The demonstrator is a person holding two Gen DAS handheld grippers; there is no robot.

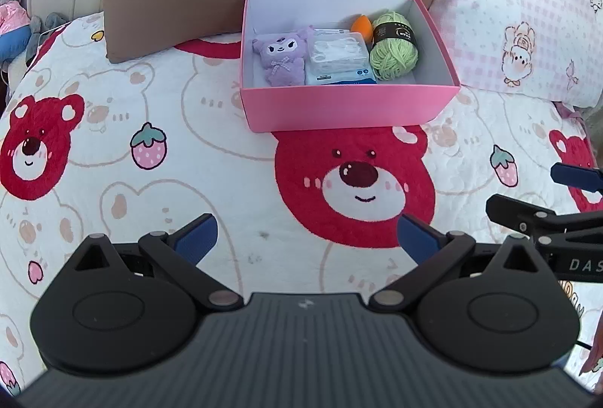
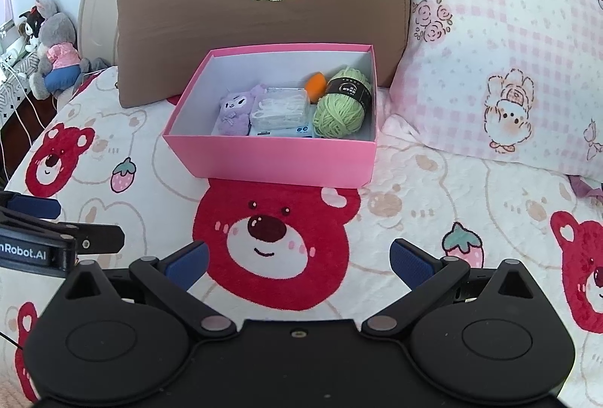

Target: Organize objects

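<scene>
1. The left gripper (image 1: 306,236) hangs over the bedspread (image 1: 211,144), its jaws spread wide with nothing between them.
2. The right gripper (image 2: 299,263) hangs just beside it, jaws likewise spread and empty; both sit above a big red bear face printed on the bedspread.
3. Just beyond that bear face stands the pink box (image 1: 350,106), open-topped, resting on the bedspread.
4. Inside the pink box, from left to right: a purple plush toy (image 1: 280,55), a clear plastic case (image 1: 337,50) lying on top of a blue-and-white packet (image 1: 341,76), and a green yarn ball (image 1: 394,46) with a dark label band.
5. An orange egg-shaped item (image 1: 361,25) sits behind the clear plastic case, touching the green yarn ball.
6. Behind the box leans a brown cushion (image 2: 260,8); a pink checked pillow (image 2: 501,50) lies to its right.
</scene>
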